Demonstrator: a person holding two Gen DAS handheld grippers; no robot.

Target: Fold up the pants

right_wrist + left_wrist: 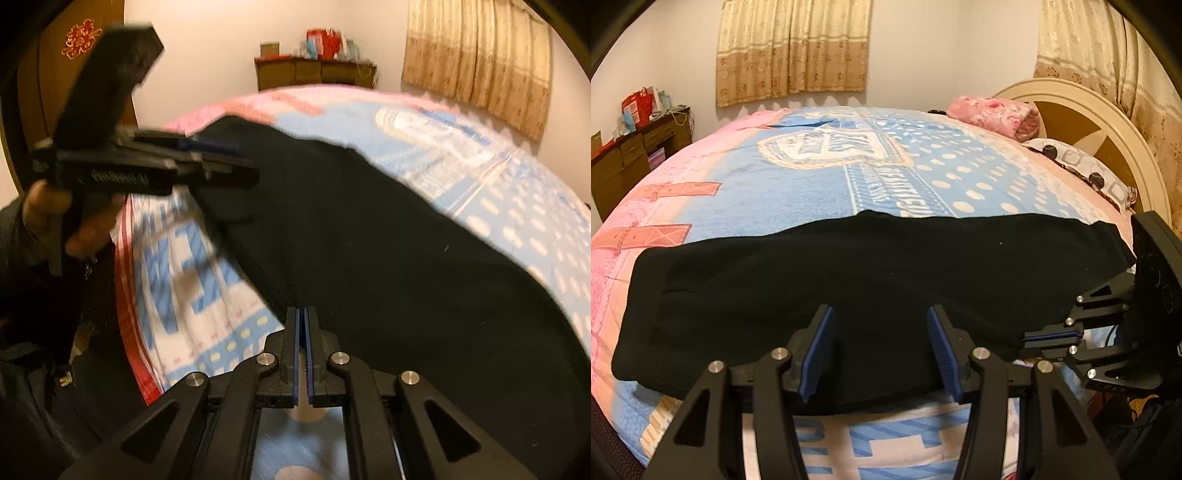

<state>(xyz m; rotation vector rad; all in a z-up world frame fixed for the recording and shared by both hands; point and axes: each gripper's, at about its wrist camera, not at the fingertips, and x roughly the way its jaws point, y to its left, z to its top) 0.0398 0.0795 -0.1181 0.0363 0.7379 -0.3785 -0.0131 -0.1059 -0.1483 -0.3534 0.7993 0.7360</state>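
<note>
The black pants lie flat as a long band across the near part of the bed, their lower hem running close to the bed's near edge. The right hand-held gripper has its jaws pressed together at the pants' near corner toward the headboard end; from its own camera the blue pads meet right at the cloth's border, so I cannot tell how much fabric, if any, sits between them. That is the first risk: a pinch on only a sliver of hem, or on one layer alone, would likely slip or peel the layers apart once the corner is lifted. The left hand-held gripper stands about half open over the near hem with cloth below its pads but not clamped, its fingers astride nothing yet. If the right side starts to carry the corner over while the left has no hold, the band would probably drag and skew on the blanket, leaving a crooked fold. The fleecy blanket may also get caught by a low bite and bunch up with the pants. With the hem so near the bed's edge, loose cloth could slide off that side.
</note>
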